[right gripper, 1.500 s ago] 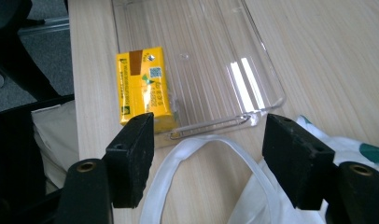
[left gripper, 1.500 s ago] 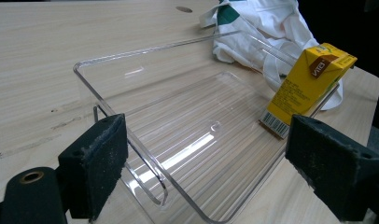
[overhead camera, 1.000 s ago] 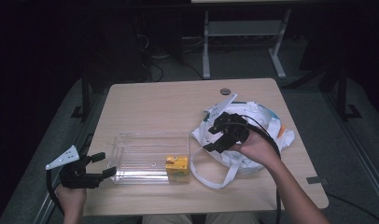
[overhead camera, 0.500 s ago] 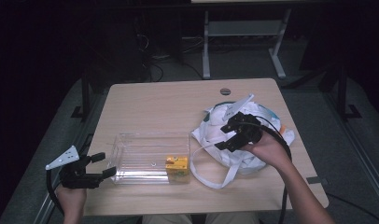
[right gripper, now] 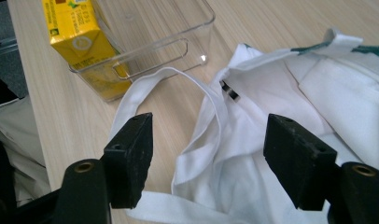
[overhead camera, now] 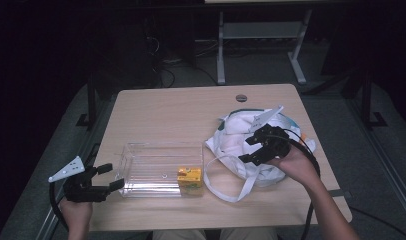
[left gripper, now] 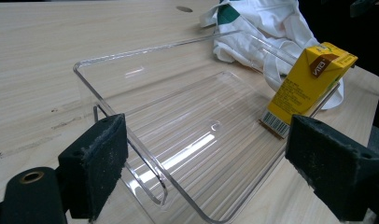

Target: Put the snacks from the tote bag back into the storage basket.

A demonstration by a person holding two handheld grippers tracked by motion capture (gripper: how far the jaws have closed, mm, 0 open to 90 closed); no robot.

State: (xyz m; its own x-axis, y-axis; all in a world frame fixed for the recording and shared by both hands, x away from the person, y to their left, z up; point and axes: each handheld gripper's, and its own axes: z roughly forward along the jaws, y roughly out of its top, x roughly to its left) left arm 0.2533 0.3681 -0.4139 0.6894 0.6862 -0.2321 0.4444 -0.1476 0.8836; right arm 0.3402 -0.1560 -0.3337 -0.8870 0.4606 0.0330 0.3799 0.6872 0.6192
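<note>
Starting at the tabletop's left front corner: left tongs (overhead camera: 106,177) sit w/ jaws spread, nothing between them, pointing at the short left wall of the clear plastic bin (overhead camera: 141,172); not touching it as far as the high view shows. In the left gripper view the bin's near wall sits between the spread pads (left gripper: 94,165), no pinch. Bin lies along the front edge, approx. mid-left, open side up. Inside, at its right end, one yellow juice carton (overhead camera: 189,176) stands upright against the wall; rest of the bin is bare.

Just right of the bin: white cloth bag (overhead camera: 241,140), crumpled, its strap (overhead camera: 231,192) looping toward the front edge. Right tongs (overhead camera: 251,149) hover over the bag near the right edge, jaws partly spread and holding nothing; right gripper view shows bag fabric below the gap.

Progress, judged: looks like unpacking bag into bin. One item done. Left: reach into the bag's mouth, pull whatever's inside, set it in the bin. Bag contents can't be seen.
</note>
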